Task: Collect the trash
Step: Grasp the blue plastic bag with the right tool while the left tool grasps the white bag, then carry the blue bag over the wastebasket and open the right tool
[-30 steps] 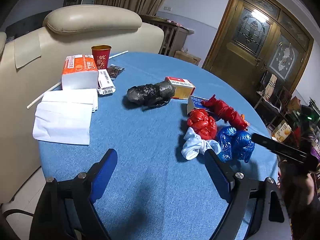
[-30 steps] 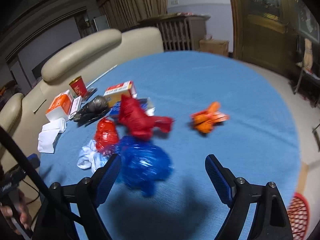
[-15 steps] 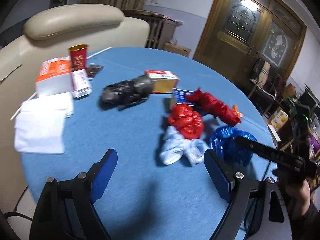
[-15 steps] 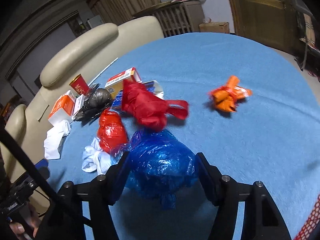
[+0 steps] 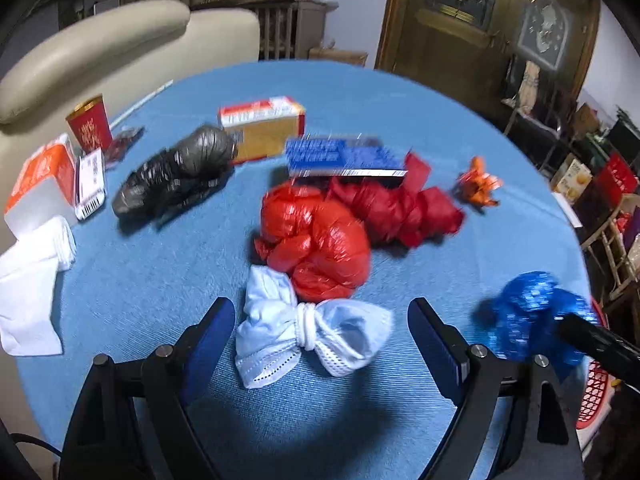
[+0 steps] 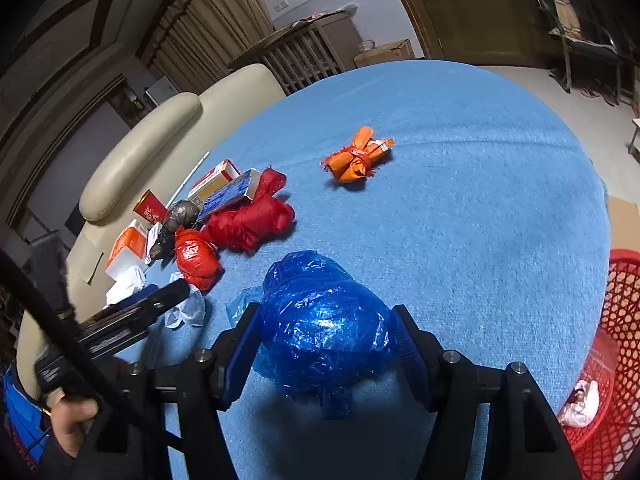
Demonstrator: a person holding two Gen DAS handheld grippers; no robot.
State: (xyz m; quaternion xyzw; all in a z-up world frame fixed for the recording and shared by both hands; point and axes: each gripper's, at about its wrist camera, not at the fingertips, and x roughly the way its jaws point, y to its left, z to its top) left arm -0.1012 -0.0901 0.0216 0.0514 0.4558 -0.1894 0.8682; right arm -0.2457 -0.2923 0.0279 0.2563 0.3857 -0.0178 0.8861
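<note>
The right gripper (image 6: 324, 344) has closed in and now clamps the blue bag (image 6: 320, 328) just above the blue tablecloth (image 6: 460, 220) near the red basket (image 6: 616, 320), while the left gripper (image 5: 322, 344) hovers spread wide around the white mask bundle (image 5: 312, 334).

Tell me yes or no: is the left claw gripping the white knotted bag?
No: the left claw stands open with the white knotted bag lying loose on the blue tablecloth between its fingers, touching neither.
</note>
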